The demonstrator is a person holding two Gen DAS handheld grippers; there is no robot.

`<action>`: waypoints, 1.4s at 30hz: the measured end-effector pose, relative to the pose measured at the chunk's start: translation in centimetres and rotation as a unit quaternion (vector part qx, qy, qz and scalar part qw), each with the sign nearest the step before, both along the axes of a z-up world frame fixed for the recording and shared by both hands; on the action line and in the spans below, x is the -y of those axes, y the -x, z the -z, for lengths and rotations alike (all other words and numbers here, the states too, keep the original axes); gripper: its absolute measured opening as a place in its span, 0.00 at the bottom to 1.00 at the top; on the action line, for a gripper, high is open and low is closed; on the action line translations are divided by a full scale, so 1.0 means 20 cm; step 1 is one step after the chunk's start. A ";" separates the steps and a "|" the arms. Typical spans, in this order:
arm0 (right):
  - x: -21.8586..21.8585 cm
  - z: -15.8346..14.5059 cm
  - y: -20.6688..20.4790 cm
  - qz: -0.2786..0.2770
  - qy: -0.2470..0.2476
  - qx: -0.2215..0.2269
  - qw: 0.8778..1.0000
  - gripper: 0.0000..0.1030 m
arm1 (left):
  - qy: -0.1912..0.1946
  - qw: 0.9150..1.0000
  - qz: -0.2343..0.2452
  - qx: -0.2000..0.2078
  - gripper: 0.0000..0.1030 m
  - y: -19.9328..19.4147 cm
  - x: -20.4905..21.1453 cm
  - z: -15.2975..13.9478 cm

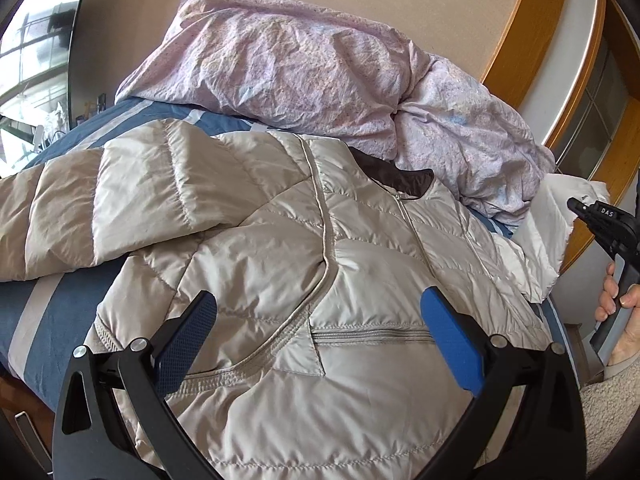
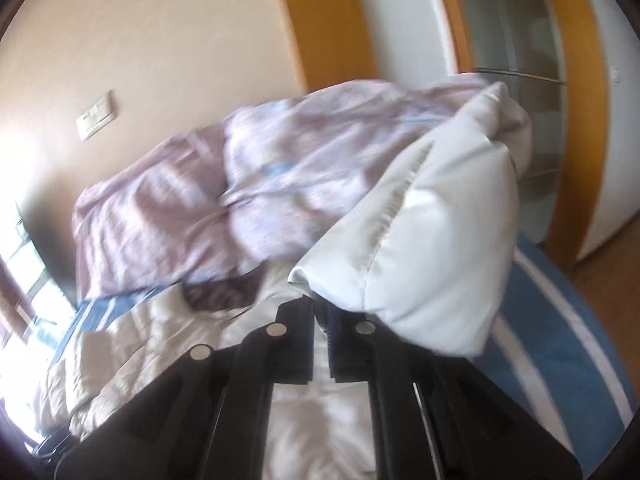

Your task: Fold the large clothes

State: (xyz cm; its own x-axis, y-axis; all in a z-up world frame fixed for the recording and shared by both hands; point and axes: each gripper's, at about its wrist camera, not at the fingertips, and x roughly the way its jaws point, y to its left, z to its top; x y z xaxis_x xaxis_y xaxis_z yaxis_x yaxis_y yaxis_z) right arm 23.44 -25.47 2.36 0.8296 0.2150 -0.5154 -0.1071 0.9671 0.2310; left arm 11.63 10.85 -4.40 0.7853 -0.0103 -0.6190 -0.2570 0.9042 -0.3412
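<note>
A beige quilted jacket [image 1: 304,240] lies front up on the bed, its zip and dark collar lining showing. One sleeve [image 1: 120,200] is folded across its chest. My left gripper [image 1: 320,320] hovers open over the jacket's lower front, blue pads wide apart with nothing between them. At the right edge a hand holds my right gripper [image 1: 576,206], raised by the other sleeve [image 1: 548,232]. In the right wrist view, which is blurred, my right gripper [image 2: 318,316] is shut on that pale sleeve [image 2: 420,240], which is lifted above the bed.
A crumpled pink duvet [image 1: 320,72] is heaped behind the jacket against the beige wall. The blue and white striped sheet [image 1: 40,320] covers the bed. A wooden door frame [image 1: 532,40] stands at the right, a window [image 1: 32,60] at the left, and a light switch [image 2: 96,114] on the wall.
</note>
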 end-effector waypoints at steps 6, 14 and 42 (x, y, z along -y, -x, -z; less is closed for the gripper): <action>-0.27 0.15 -0.04 -0.055 0.002 -0.056 0.997 0.06 | 0.001 1.000 -0.012 0.001 0.99 0.04 -0.05 0.00; -0.74 0.32 -0.04 -0.104 0.145 -0.081 0.981 0.06 | 0.008 1.000 -0.013 0.003 0.99 0.06 -0.08 0.01; -0.77 0.46 -0.06 -0.066 0.166 -0.137 0.974 0.38 | -0.029 0.997 -0.061 0.046 0.99 0.23 -0.28 -0.03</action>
State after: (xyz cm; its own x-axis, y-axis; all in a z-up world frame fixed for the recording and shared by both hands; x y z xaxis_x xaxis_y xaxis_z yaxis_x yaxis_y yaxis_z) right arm 24.69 -10.15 -6.92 0.6267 0.0946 -0.7735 -0.2142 0.9753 -0.0543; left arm 6.95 16.55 -3.76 0.8321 0.1228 -0.5409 -0.3362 0.8873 -0.3157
